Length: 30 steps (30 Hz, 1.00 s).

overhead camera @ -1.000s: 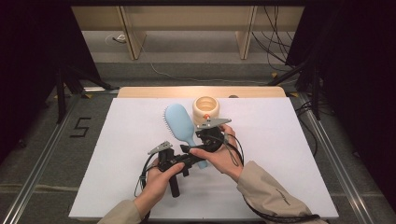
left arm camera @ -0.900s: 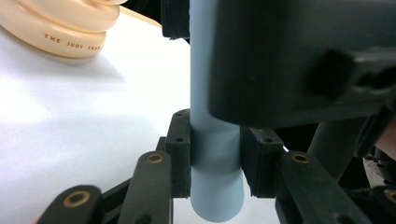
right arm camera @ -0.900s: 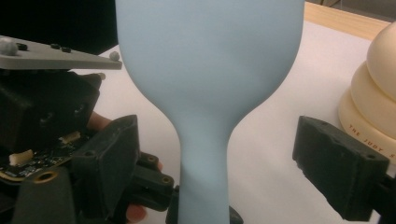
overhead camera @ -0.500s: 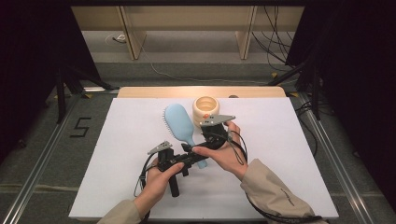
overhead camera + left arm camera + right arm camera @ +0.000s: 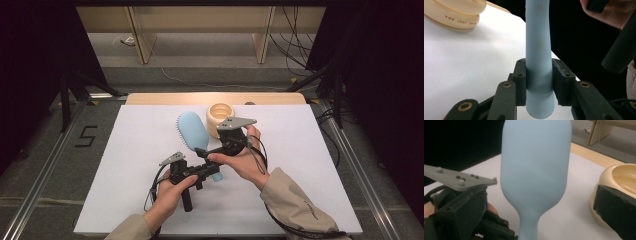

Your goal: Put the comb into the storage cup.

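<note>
Left gripper (image 5: 204, 171): held in the person's left hand (image 5: 167, 192) near the front middle of the white table (image 5: 130, 150); in the left gripper view its black jaws are clamped on both sides of the handle of the light blue plastic hairbrush (image 5: 538, 60).
Hairbrush: in the high view its oval head lies on the table just left of the bowl, bristles showing along its left edge, and its handle runs back toward the person into the left gripper.
Right gripper (image 5: 210, 151): held in the person's right hand (image 5: 245, 160), just right of the hairbrush handle and close to the left gripper; the grey three-cornered plate (image 5: 236, 122) on top sits in front of the bowl. One black jaw shows at the right edge of the right gripper view, apart from the brush; whether the jaws are open or closed I cannot tell.
Cream round bowl (image 5: 220, 113): stands at the far middle of the table, just beside the brush head; small lettering runs along its side in the left gripper view.
</note>
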Available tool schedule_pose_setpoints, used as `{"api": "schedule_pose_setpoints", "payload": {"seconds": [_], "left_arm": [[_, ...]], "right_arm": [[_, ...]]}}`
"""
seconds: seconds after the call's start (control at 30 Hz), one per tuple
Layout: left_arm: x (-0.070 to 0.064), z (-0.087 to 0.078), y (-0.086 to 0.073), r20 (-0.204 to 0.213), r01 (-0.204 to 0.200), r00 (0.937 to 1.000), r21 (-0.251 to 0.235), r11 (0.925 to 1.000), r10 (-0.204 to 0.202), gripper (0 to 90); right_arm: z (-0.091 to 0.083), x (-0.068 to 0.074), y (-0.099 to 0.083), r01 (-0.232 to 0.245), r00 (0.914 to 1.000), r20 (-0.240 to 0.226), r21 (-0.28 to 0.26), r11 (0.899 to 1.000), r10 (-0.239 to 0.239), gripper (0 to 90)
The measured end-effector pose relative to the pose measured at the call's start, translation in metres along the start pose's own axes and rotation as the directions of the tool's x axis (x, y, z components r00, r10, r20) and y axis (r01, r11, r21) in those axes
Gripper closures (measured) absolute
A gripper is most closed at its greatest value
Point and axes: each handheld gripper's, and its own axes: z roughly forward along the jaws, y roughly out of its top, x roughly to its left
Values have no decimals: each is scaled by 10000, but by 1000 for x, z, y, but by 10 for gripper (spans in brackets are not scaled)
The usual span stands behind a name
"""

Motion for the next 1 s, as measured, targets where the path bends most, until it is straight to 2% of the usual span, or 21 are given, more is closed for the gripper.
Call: {"api": "schedule_pose_setpoints", "payload": {"seconds": [0.23,0.67,1.0], "left_arm": [[0,0,0,81,-58,10000,25,10000,57,664],[-1,0,1,106,-121,9999,53,9999,121,664],[0,0,1,57,-144,9999,12,9999,144,664]], "right_arm": [[1,-1,18,-62,9999,-123,-136,9999,60,2],[22,2,50,158,9998,-102,41,9999,-157,2],[42,2,57,-70,9999,100,449,9990,66,3]]}}
